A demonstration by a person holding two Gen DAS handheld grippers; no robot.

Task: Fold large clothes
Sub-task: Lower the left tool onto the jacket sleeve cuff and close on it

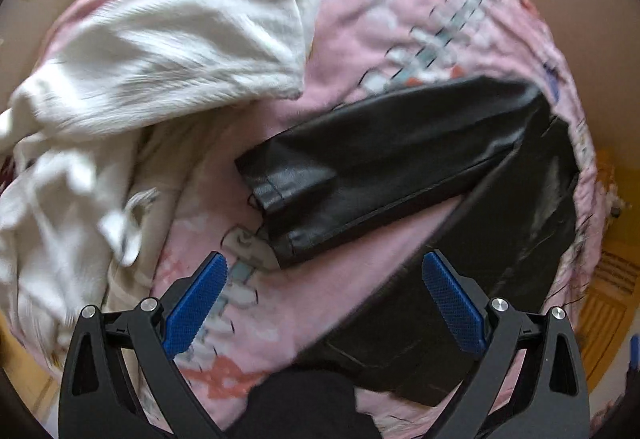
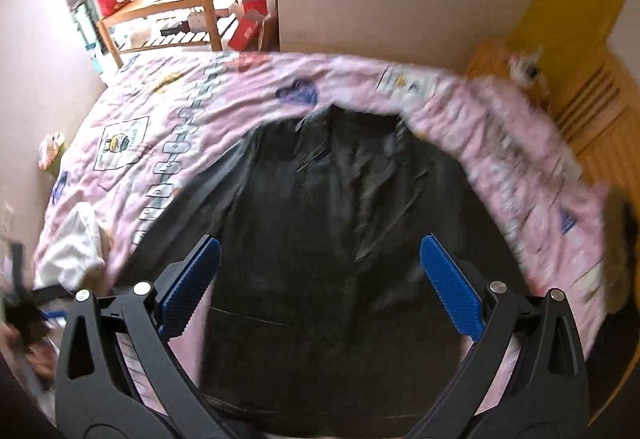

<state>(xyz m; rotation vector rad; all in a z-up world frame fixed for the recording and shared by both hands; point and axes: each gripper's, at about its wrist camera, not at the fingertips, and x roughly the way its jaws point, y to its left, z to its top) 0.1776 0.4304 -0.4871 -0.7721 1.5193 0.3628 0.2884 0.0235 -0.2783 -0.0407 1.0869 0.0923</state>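
Left tool (image 1: 325, 303): jaws spread wide, nothing gripped, held above the bed (image 1: 352, 39). Right tool (image 2: 320, 287): likewise released, empty, held over the jacket (image 2: 340, 219).

Jacket is seen laid flat, front up, on the pink quilt (image 2: 168, 111), collar toward 12 o'clock in the right view. In the left view one black sleeve (image 1: 380, 151) is seen lying across the quilt, cuff pointing toward 9 o'clock, just ahead of the tool. White clothes (image 1: 168, 51) are heaped at 10 o'clock, apart from the sleeve. Beyond the bed at 11 o'clock, a wooden shelf (image 2: 168, 15) is noted. Frame edges blurred.
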